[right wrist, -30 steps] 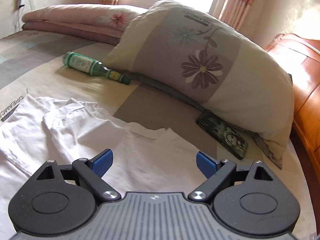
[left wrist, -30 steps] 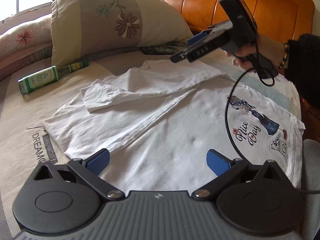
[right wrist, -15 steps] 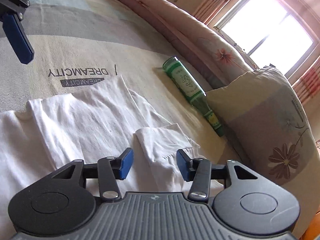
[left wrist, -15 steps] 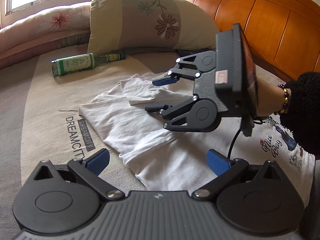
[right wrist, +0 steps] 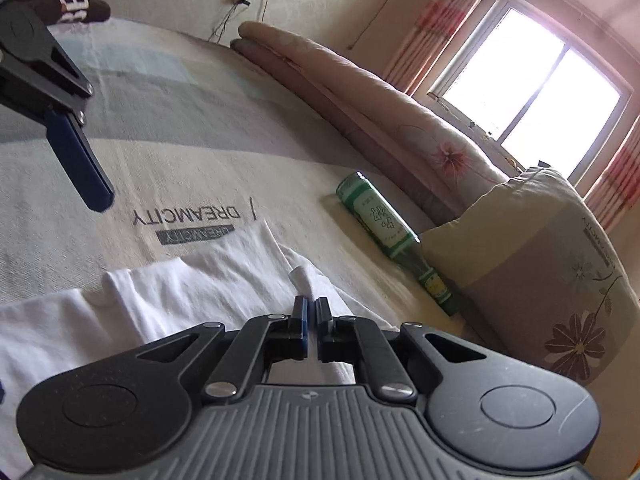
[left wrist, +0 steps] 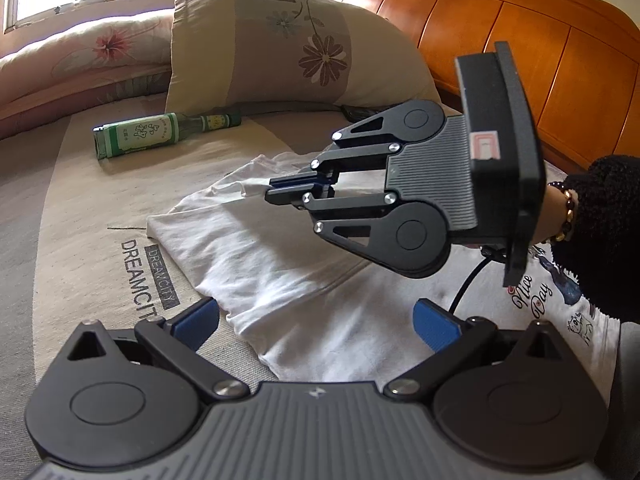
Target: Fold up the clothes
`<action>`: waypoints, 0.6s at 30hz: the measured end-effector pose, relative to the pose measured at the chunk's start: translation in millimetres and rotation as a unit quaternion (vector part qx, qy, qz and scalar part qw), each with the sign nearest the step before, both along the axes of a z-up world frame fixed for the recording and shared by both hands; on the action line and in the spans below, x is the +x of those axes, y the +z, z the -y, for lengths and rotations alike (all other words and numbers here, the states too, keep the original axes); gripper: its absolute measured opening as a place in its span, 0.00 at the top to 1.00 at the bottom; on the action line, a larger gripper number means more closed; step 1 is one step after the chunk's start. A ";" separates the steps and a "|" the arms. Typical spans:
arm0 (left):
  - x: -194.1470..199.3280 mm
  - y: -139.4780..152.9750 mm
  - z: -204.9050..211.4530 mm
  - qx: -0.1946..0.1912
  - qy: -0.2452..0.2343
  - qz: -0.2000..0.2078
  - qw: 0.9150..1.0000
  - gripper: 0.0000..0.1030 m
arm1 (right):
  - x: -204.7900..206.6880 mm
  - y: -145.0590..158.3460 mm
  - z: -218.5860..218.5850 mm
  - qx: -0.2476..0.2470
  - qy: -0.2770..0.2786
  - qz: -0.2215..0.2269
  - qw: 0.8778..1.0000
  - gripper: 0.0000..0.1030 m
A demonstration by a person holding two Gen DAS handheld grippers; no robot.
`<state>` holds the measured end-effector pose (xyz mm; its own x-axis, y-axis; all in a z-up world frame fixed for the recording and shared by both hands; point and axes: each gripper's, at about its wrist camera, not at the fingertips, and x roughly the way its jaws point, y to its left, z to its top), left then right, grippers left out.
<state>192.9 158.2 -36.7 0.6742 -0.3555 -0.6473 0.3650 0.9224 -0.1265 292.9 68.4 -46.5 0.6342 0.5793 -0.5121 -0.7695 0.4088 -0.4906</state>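
A white T-shirt (left wrist: 280, 256) with a "Nice Day" print lies partly folded on the bed (left wrist: 72, 216). My right gripper (left wrist: 276, 188) is shut on the shirt's folded sleeve edge, held by a hand in a black sleeve. In the right wrist view the same gripper (right wrist: 311, 308) pinches a ridge of white T-shirt (right wrist: 224, 280) fabric between its blue pads. My left gripper (left wrist: 316, 320) hangs open over the shirt's near edge, with nothing between its fingers. One finger of the left gripper (right wrist: 80, 168) shows at the right wrist view's upper left.
A green glass bottle (left wrist: 160, 136) lies on the bed beside a flowered pillow (left wrist: 288, 44). A wooden headboard (left wrist: 540, 64) stands behind. A rolled quilt (right wrist: 360, 92) lies under the window. The green bottle (right wrist: 384, 232) is just beyond the sleeve.
My right gripper swung down from above the shirt to the sleeve, and its jaws went from open to shut on the fabric. My left gripper stayed open and shifted slightly.
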 end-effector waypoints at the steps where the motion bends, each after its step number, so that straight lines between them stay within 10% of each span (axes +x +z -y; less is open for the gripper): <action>1: 0.3 -0.3 0.4 0.000 -0.001 -0.001 1.000 0.01 | 0.4 -1.5 0.0 -0.003 0.003 -0.009 1.000 0.93; 10: 4.4 -8.3 6.4 0.018 0.000 -0.014 1.000 0.01 | -6.5 0.2 28.6 -0.010 -0.025 -0.042 0.999 0.70; 18: 9.6 -8.3 27.0 0.014 -0.007 -0.002 1.000 0.01 | -6.5 6.6 183.3 -0.001 -0.240 -0.039 0.970 0.43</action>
